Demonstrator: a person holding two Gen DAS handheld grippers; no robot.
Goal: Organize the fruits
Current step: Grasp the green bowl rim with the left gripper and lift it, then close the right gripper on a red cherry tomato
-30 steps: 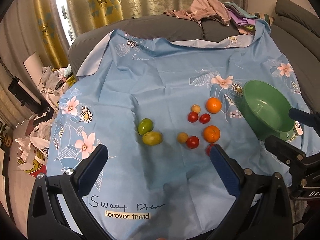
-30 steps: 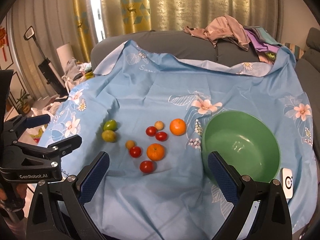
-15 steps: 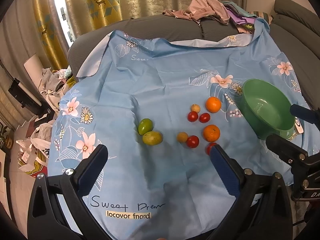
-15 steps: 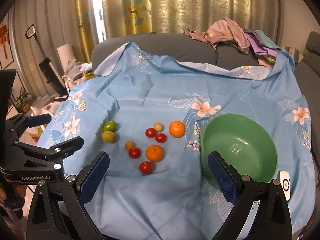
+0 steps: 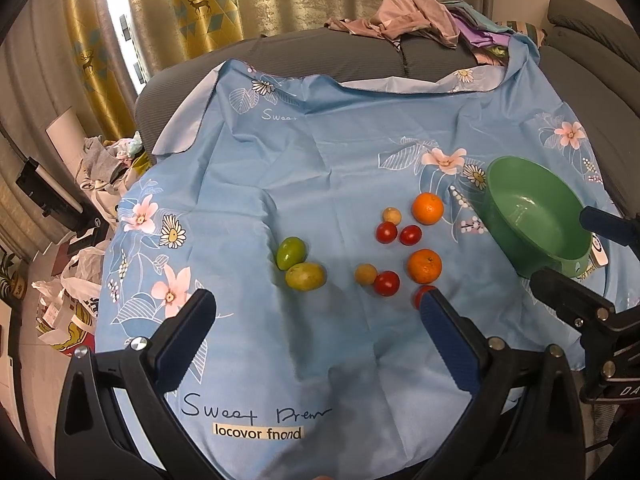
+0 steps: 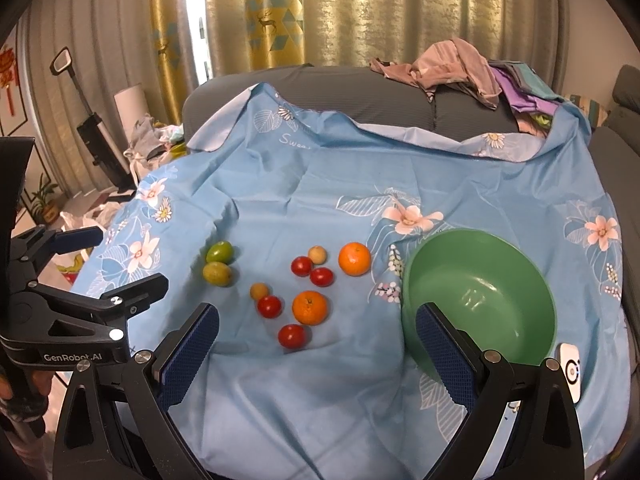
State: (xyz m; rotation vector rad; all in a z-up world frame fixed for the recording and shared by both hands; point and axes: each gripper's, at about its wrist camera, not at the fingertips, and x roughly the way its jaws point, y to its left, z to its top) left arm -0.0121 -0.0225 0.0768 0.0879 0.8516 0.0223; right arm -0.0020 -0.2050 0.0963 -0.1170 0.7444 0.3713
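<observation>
Fruits lie loose on a blue flowered cloth: two oranges, several red tomatoes, two small tan fruits and two green fruits side by side. An empty green bowl stands to their right. My left gripper is open, near the cloth's front, and its right finger hides part of one tomato. My right gripper is open too, with nothing between its fingers. It hovers in front of the fruits, its right finger over the bowl's near rim.
A small white device lies on the cloth just right of the bowl. A grey sofa behind carries a heap of clothes. Bags and clutter sit on the floor to the left.
</observation>
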